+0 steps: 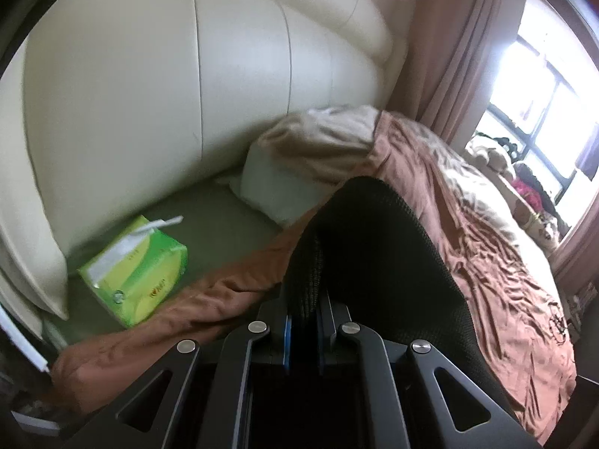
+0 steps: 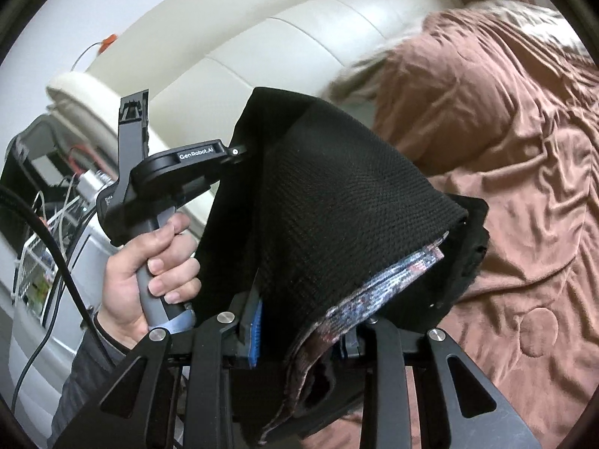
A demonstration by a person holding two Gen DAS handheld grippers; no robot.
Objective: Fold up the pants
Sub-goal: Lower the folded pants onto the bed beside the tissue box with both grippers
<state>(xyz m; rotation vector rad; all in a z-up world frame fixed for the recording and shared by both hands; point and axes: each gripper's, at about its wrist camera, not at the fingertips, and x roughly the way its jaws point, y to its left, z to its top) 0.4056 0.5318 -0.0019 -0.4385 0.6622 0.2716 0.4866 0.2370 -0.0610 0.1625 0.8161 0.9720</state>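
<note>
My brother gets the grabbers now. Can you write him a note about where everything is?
Left gripper: shut on the black pants, pinching a fold of the knit cloth.
Right gripper: shut on the black pants too, at the patterned waistband.
The pants hang in the air between the two grippers, above the brown bedspread; they are bunched, not laid flat.
A green tissue pack sits near the cream headboard, beside a pillow.
Done: pants picked up with both grippers.
Left: probably lay them flat on the bedspread, then fold them.
</note>
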